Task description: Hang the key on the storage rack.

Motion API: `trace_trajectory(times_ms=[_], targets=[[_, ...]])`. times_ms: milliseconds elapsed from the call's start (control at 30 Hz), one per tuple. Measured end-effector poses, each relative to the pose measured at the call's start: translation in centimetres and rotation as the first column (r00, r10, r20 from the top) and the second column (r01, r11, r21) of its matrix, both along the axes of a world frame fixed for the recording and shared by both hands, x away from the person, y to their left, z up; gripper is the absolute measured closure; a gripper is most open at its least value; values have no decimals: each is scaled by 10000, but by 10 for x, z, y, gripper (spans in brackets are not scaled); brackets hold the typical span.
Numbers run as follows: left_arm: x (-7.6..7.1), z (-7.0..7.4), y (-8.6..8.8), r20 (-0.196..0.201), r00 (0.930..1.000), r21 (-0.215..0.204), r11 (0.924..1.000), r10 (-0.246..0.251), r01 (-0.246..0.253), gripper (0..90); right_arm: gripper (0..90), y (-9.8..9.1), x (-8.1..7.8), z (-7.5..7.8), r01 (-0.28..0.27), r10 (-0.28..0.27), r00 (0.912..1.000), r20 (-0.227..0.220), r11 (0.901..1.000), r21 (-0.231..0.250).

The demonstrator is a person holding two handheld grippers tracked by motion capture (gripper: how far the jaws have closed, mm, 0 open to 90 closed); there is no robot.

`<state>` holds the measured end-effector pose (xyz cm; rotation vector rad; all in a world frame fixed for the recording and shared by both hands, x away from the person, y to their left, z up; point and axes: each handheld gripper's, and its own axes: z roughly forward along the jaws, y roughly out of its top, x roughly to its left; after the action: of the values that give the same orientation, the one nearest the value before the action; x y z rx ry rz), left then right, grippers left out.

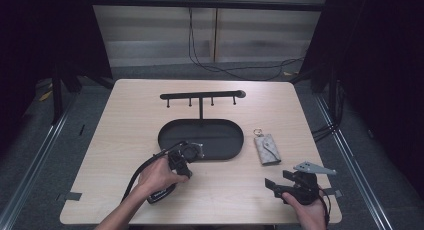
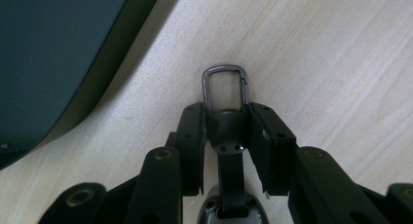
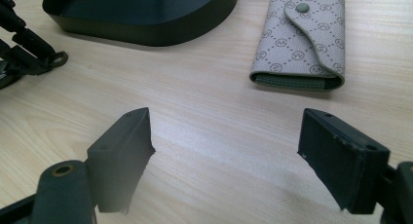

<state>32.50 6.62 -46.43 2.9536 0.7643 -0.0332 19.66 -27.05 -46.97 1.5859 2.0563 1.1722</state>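
Note:
My left gripper (image 2: 226, 118) is shut on a black strap with a grey metal clasp (image 2: 225, 83); the clasp lies flat on the wood and sticks out past the jaw tips. In the high view the left gripper (image 1: 183, 158) sits at the front rim of the black oval tray (image 1: 167, 140). A beige patterned key case (image 1: 267, 149) lies right of the tray, snapped closed. My right gripper (image 3: 224, 136) stands open over bare wood, short of the key case (image 3: 299, 36); it is near the front right corner (image 1: 273, 185).
A black hook rack (image 1: 201, 95) rises on a post behind the tray. The tray's dark rim (image 2: 97, 73) runs just left of the clasp. The left gripper (image 3: 24, 53) and the tray (image 3: 146, 34) lie ahead of the right gripper.

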Motion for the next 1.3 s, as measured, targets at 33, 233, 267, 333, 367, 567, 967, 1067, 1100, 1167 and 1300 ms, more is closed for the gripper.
trace_trajectory(times_ms=[33, 233, 267, 333, 367, 567, 967, 1067, 1100, 1167, 1300], targets=[[0, 0, 0, -1, 10000, -8, 10000, -5, 5, 673, 196, 0, 0, 0, 0, 0, 10000, 0, 10000, 0], [-1, 0, -1, -16, 10000, 36, 10000, -3, 3, 700, 195, 0, 1, -1, -19, 19, 10000, -48, 10000, 26], [-1, 0, -1, -60, 10000, 28, 10000, 21, -21, 704, 195, 0, 1, -1, -28, 28, 10000, -51, 10000, 13], [0, 1, -1, -69, 10000, 53, 10000, 41, -40, 704, 195, 0, 1, -1, -35, 35, 10000, -57, 10000, 11], [0, 1, 0, -76, 10000, 39, 10000, 48, -47, 704, 195, 0, 1, -1, -26, 26, 10000, -58, 10000, 8], [3, 1, 2, -291, 9994, -153, 9997, 166, -171, 706, 196, 0, 1, -1, -38, 38, 9999, -105, 10000, -3], [9, 6, 10, -775, 9965, -536, 9980, 298, -340, 706, 197, 0, 3, -2, 31, -31, 9998, -173, 10000, 5], [9, 12, 15, -750, 9961, -811, 9953, 461, -522, 706, 196, 0, 4, -2, 63, -62, 9997, -234, 10000, 47], [9, 15, 17, -816, 9957, -898, 9947, 432, -505, 707, 196, 0, 4, -2, 86, -84, 9997, -244, 9999, 54], [8, 18, 20, -751, 9960, -1045, 9929, 493, -570, 707, 196, 0, 4, -2, 81, -80, 9997, -243, 10000, 42], [8, 28, 26, -664, 9971, -1141, 9924, 383, -457, 707, 196, 0, 3, -2, 122, -121, 9997, -205, 9999, 45]])
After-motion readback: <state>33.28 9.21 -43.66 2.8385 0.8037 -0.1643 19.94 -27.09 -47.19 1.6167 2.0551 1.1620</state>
